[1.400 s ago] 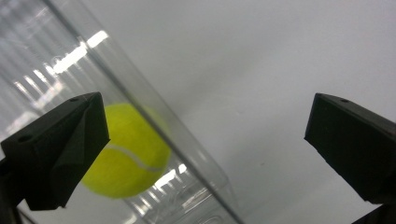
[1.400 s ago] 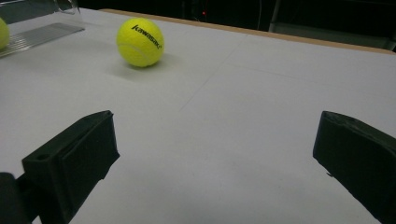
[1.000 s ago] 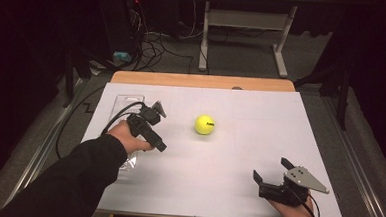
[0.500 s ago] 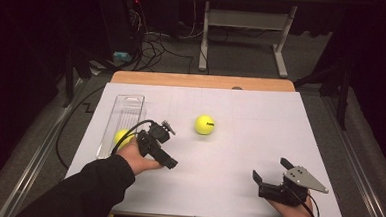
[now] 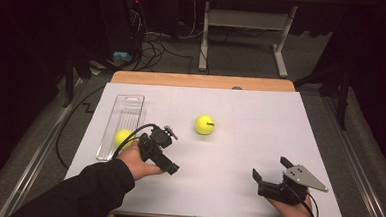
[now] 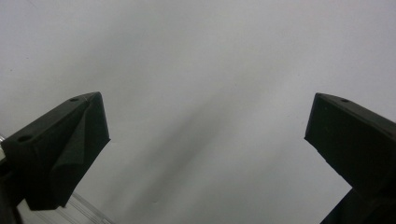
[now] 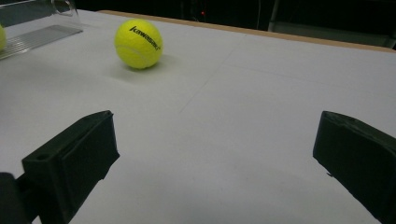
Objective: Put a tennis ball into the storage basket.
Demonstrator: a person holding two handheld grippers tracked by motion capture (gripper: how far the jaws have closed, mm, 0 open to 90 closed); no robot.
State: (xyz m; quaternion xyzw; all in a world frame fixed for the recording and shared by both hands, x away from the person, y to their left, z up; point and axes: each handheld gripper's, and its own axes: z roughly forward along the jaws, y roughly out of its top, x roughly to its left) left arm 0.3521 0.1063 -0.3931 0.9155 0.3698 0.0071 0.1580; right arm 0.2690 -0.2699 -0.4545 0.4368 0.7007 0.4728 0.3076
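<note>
One ball in the tray, one to go!
Your left gripper hangs wide open and empty beside the clear tray holding a tennis ball; the second tennis ball waits mid-frame, your right gripper open, empty, lower right.

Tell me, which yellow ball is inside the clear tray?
The ball at the near end of the clear tray, beside the left gripper. The other ball sits on the bare table.

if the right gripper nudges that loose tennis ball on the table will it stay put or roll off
The tennis ball is round and sits free on flat white paper, so it would probably roll. Its felt likely grips well. The right gripper stands open, seemingly wide enough.
</note>
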